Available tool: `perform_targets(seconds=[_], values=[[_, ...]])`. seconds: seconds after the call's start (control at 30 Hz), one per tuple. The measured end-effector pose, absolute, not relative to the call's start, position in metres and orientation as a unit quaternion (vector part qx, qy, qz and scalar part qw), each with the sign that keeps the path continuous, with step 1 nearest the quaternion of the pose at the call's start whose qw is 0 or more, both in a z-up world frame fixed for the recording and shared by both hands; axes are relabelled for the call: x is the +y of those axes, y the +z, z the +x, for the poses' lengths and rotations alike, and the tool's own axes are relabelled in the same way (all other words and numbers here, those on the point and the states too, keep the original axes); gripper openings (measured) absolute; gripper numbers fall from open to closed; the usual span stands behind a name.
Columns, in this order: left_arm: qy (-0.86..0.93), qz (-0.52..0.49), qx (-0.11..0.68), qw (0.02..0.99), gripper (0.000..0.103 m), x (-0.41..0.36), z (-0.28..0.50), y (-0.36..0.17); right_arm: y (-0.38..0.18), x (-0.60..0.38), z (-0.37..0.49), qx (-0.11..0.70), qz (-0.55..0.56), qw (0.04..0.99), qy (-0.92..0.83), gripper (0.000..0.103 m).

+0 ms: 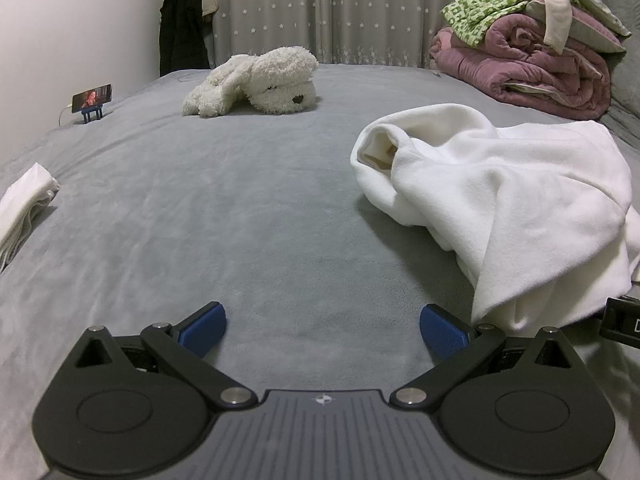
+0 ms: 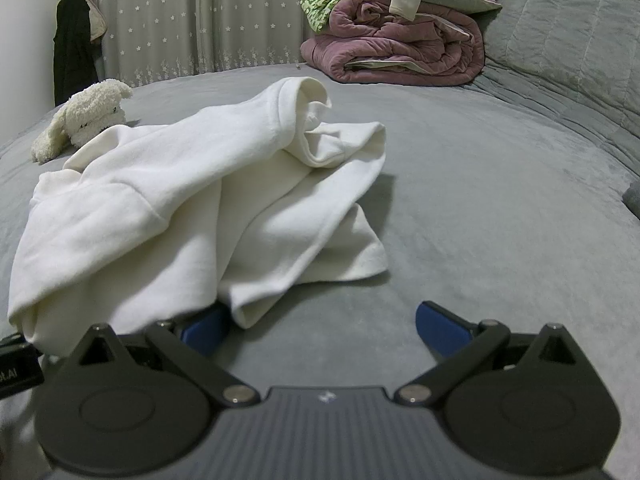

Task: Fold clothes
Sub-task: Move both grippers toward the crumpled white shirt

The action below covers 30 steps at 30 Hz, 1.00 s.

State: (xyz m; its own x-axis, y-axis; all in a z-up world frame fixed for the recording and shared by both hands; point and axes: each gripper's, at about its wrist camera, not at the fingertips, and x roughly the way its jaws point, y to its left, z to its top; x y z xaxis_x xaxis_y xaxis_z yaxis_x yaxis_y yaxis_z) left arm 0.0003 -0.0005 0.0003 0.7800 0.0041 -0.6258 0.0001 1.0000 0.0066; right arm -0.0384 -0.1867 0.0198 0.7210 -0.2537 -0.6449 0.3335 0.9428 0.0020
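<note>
A crumpled white sweatshirt (image 1: 500, 200) lies in a heap on the grey bed (image 1: 240, 220). In the left wrist view it sits ahead and to the right, its lower hem reaching down beside the right blue fingertip. My left gripper (image 1: 322, 330) stands wide open over bare bedcover, with nothing between its pads. In the right wrist view the same sweatshirt (image 2: 192, 200) fills the left half, and its hem drapes over the left blue fingertip (image 2: 202, 330). My right gripper (image 2: 322, 326) is also wide open, gripping nothing.
A white plush dog (image 1: 256, 82) lies at the far side of the bed. A phone on a stand (image 1: 93, 100) sits at the far left edge. A folded white cloth (image 1: 24, 204) rests at the left. A stack of quilts and clothes (image 1: 532, 40) is piled at the back right.
</note>
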Motion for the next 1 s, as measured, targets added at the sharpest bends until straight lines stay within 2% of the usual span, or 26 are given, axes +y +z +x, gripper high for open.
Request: perform_targets(seconds=[0.3, 0.47, 0.63, 0.87, 1.0], values=[[-0.007, 0.003, 0.332, 0.943, 0.103, 0.0, -0.003, 0.001, 0.022, -0.19, -0.038, 0.342, 0.073, 0.923, -0.159, 0.103], [-0.048, 0.044, 0.347, 0.936, 0.103, 0.001, -0.005, 0.013, 0.02, -0.19, -0.037, 0.346, 0.071, 0.922, -0.158, 0.103], [-0.079, 0.095, 0.309, 0.943, 0.103, 0.003, -0.024, 0.031, 0.026, -0.188, -0.032, 0.376, 0.063, 0.911, -0.156, 0.103], [-0.103, 0.09, 0.287, 0.948, 0.103, -0.004, -0.023, 0.054, 0.055, -0.201, -0.026, 0.4, 0.083, 0.903, -0.13, 0.103], [-0.118, 0.084, 0.274, 0.951, 0.103, -0.01, -0.025, 0.062, 0.073, -0.218, -0.028, 0.386, 0.099, 0.909, -0.123, 0.103]])
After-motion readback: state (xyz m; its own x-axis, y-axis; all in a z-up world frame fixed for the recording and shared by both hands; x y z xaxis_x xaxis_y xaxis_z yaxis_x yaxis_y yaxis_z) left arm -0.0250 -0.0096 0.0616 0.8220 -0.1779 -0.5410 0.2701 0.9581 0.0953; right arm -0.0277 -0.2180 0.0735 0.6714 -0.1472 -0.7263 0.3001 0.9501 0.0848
